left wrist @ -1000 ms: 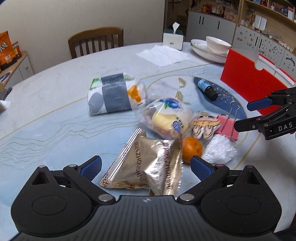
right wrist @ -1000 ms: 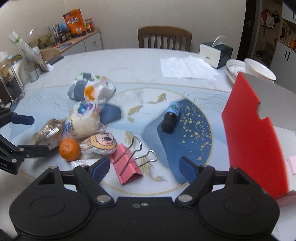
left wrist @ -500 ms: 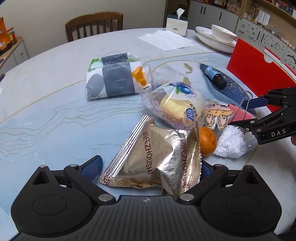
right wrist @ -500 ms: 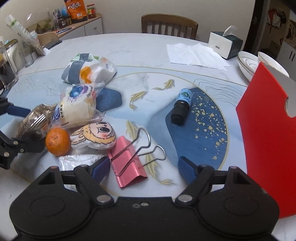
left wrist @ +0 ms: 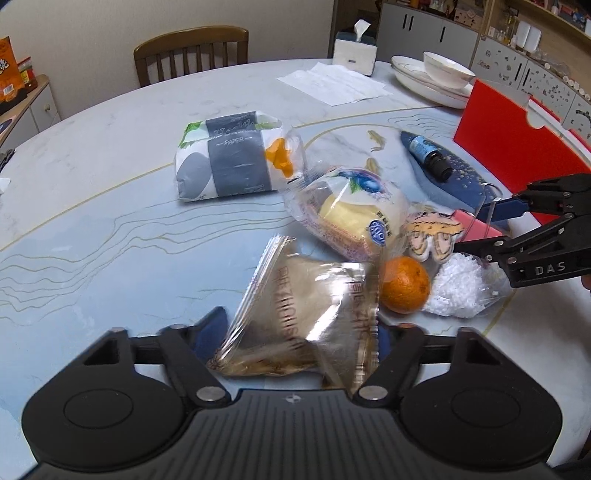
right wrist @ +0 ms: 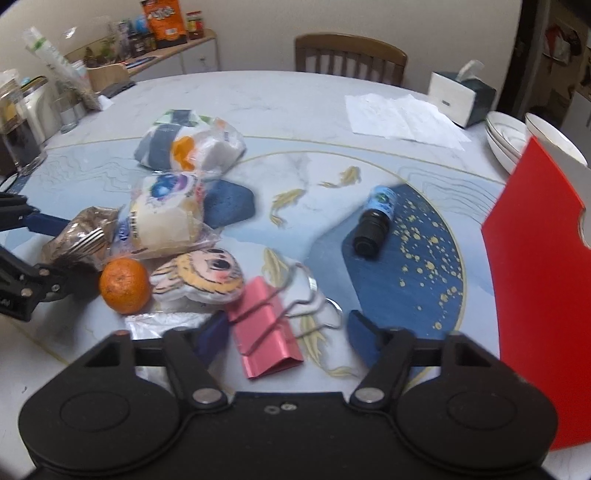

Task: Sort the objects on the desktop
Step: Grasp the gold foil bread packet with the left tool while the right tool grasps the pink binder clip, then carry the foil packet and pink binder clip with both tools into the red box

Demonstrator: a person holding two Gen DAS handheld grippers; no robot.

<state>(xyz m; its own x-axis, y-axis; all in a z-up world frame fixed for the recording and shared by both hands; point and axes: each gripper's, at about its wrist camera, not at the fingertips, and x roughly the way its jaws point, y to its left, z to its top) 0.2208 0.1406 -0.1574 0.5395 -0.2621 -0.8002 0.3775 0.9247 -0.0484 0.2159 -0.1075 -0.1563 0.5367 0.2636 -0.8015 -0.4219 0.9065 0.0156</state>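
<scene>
One blue pad behind foil packet (left wrist: 306,317)

A wooden chair (left wrist: 191,51) is standing behind the round marble desk (left wrist: 110,140) against a plain cream wall (left wrist: 110,22), while grey cabinets (left wrist: 424,33) and a cluttered sideboard (right wrist: 162,55) are lining the room.
</scene>
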